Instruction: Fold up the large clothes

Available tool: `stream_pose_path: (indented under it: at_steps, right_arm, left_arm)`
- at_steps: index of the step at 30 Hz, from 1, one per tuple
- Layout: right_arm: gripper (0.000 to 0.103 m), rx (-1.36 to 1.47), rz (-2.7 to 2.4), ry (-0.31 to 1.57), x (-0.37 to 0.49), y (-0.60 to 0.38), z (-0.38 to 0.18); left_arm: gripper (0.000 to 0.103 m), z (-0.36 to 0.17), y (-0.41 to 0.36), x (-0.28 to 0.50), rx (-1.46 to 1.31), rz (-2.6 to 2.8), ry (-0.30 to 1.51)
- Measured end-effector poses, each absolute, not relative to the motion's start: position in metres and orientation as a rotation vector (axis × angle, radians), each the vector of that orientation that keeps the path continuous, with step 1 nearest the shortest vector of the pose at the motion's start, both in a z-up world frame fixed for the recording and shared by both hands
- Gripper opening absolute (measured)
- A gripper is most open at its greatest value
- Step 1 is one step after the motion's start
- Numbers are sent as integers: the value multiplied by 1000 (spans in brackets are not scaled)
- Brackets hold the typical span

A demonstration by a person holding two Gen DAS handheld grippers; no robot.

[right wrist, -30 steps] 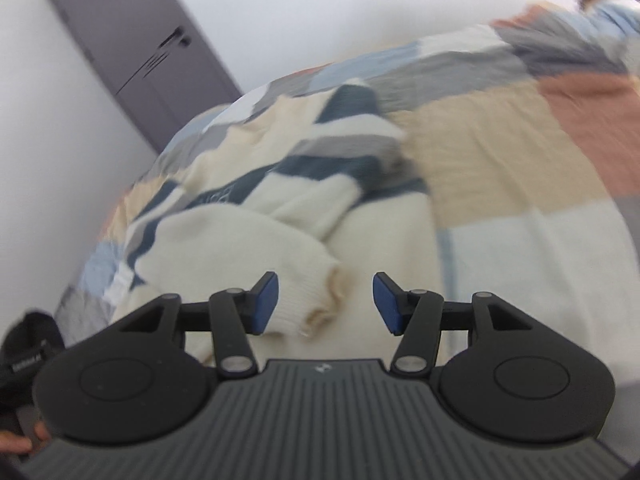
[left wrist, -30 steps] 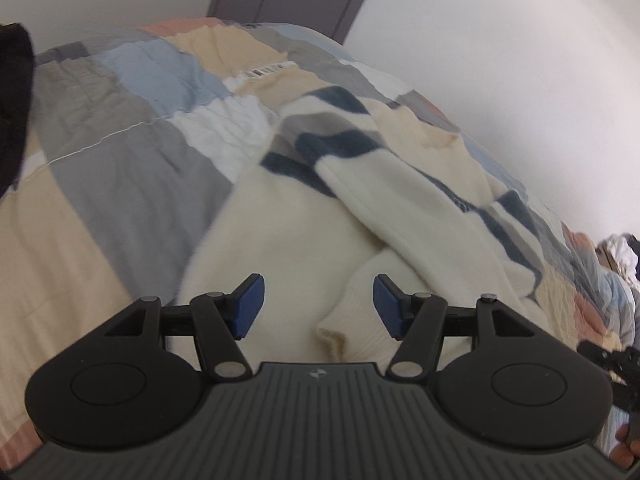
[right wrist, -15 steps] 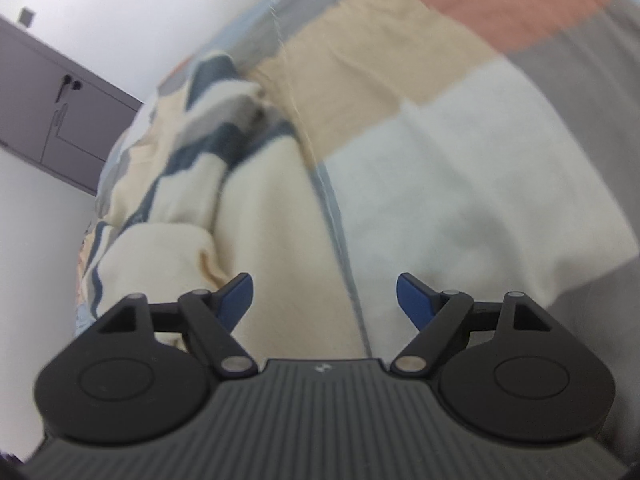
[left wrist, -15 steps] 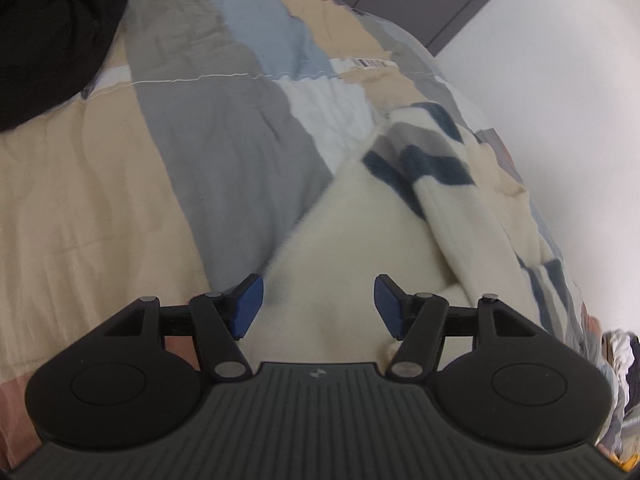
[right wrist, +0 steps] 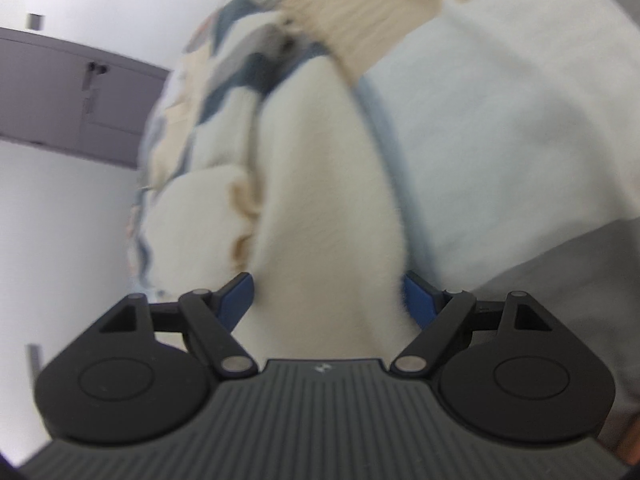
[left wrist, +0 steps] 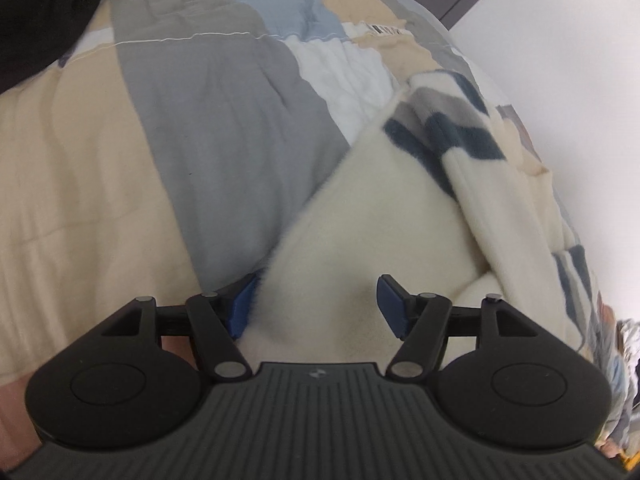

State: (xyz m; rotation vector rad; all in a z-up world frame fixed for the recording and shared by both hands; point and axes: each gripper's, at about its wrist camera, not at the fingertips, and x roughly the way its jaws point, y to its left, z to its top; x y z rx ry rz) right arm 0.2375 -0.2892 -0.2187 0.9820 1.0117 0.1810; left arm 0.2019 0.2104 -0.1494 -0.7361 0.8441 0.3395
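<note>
1. The left gripper (left wrist: pixel 314 306) was spread wide, holding nothing, its blue pads straddling the left edge of the cream sweater (left wrist: pixel 372 216).
2. The right gripper (right wrist: pixel 328 300) gaped likewise, astride the sweater's (right wrist: pixel 320 200) right edge.
3. The sweater lay on the patchwork quilt (left wrist: pixel 224 132), with bare quilt (right wrist: pixel 500 120) stretching outward beyond both edges.

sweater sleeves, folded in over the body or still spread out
Folded in, at least one: a cream sleeve with navy stripes lies across the sweater body, its cuff resting on the front. The other sleeve cannot be told.
</note>
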Motion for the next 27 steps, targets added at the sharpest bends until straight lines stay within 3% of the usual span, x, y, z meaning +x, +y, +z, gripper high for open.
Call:
stream_pose_path:
  at_steps: [12,13,16,17,20,22,27]
  right_arm:
    - [79,832,152,1050,242,-272,-222]
    - [76,806,156,1040,243,-268,-221]
    - [52,801,263,1003,250,-258,-217]
    - [42,806,298,993,252,-258,-217]
    - [27,785,341,940,254,-254,-207]
    - [24,802,366,892,252,-256,-200]
    - [21,897,458,760,242,-276,-178]
  left_arm:
    - [70,-154,191,208,-651,277,866]
    - [70,-153,188,209,-636,280,868]
    - [69,-153,185,211,-623,288,861]
    - [66,-153,185,210,-622,295,856]
    - [41,-152,184,209,-601,312,840]
    - [16,-149,187,206,-627,283,820]
    - [13,-128,190,192,-721,188,730]
